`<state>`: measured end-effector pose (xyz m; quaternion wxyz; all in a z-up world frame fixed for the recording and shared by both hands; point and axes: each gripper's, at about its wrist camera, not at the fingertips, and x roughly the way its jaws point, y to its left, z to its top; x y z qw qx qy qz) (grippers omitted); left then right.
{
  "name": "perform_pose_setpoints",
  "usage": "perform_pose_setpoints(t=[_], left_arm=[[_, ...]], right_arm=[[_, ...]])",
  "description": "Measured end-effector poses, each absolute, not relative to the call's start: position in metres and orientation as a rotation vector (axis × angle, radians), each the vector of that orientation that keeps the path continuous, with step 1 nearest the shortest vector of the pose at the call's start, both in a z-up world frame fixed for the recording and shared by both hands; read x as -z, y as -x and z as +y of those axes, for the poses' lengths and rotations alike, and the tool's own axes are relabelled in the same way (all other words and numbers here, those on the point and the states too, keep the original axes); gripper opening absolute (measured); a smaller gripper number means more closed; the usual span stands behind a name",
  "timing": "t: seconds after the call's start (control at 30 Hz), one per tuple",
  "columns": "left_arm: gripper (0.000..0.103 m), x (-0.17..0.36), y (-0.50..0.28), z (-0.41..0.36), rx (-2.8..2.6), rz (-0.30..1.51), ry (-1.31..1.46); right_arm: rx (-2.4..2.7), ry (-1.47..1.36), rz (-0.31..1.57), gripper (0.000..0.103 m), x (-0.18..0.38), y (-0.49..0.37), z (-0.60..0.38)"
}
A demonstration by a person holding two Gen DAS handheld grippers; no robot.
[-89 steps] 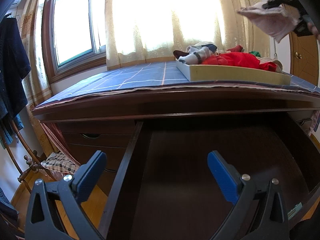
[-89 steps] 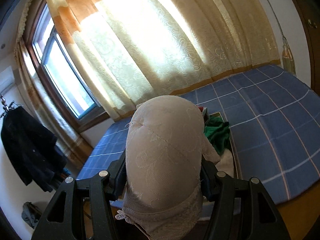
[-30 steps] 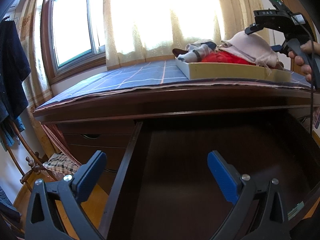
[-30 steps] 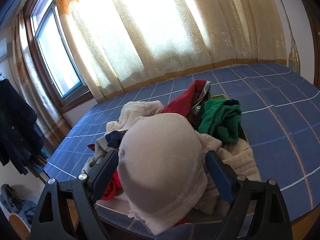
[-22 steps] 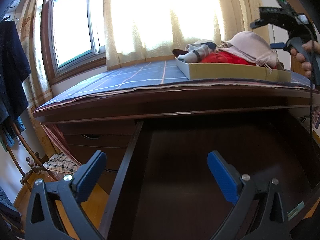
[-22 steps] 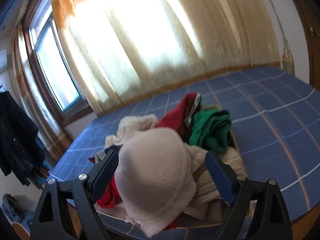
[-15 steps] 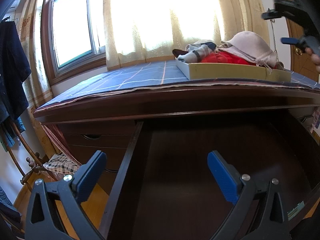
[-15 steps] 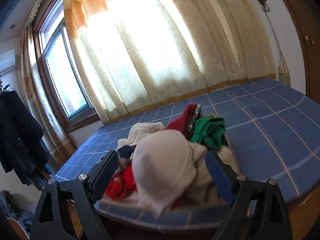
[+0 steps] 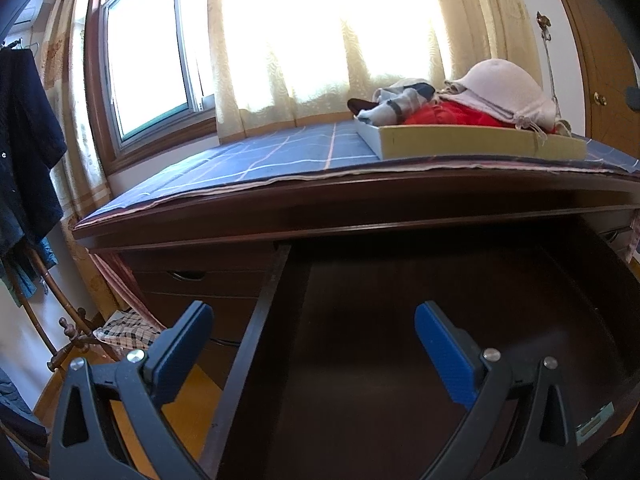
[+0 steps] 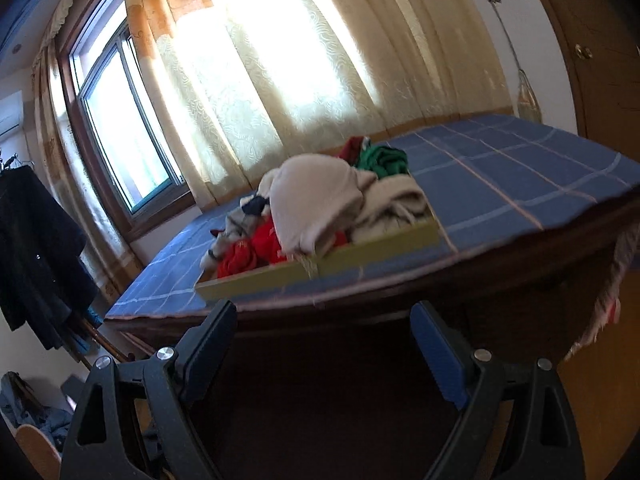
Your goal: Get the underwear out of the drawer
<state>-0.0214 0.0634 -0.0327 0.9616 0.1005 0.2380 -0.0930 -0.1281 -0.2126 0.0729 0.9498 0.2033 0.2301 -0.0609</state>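
The bra (image 10: pixel 316 196) is pale beige with a rounded padded cup, and it lies on top of the heap in the tray (image 10: pixel 320 266), its lower edge drooping over the red clothes (image 10: pixel 256 250) toward the front wall. The tray sits on the blue checked cloth (image 10: pixel 500 176) covering the dresser (image 9: pixel 360 208), in front of the bright curtains (image 10: pixel 288 80). From the left wrist view, starting at the left, a dark garment (image 9: pixel 24 148) hangs by the window (image 9: pixel 148 60), then come small closed drawers (image 9: pixel 192 280), and then the open drawer (image 9: pixel 440 320), whose dark wooden floor looks bare where it shows. The left gripper (image 9: pixel 314 342) hangs over that drawer's left wall with its blue pads spread wide and nothing between them. Only this view looks into the drawer. The right wrist view is a little blurred and looks onto the tray from higher up, so it alone shows the green garment (image 10: pixel 384 160) at the back of the heap and the off-white cloth (image 10: pixel 396 204) on the right, beside the grey and white pieces (image 10: pixel 236 224) on the left. The right gripper (image 10: pixel 322 344) is well clear of the tray, below the dresser's front edge, its jaws wide apart and empty.
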Motion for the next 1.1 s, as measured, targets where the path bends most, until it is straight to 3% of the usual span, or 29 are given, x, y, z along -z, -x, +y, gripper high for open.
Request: perform_pose_setpoints(t=[0.4, 0.8, 1.1], left_arm=[[0.103, 0.033, 0.022, 0.065, 0.18, 0.479, -0.206], [0.103, 0.026, 0.022, 0.06, 0.184, 0.57, -0.154], [0.103, -0.043, 0.073, 0.043, 0.273, 0.463, -0.123]], right_arm=[[0.209, -0.36, 0.475, 0.09, -0.047, 0.169, -0.174], [0.223, -0.281, 0.462, 0.09, -0.057, 0.173, -0.156], [0.269, -0.309, 0.384, 0.09, -0.082, 0.198, -0.168]])
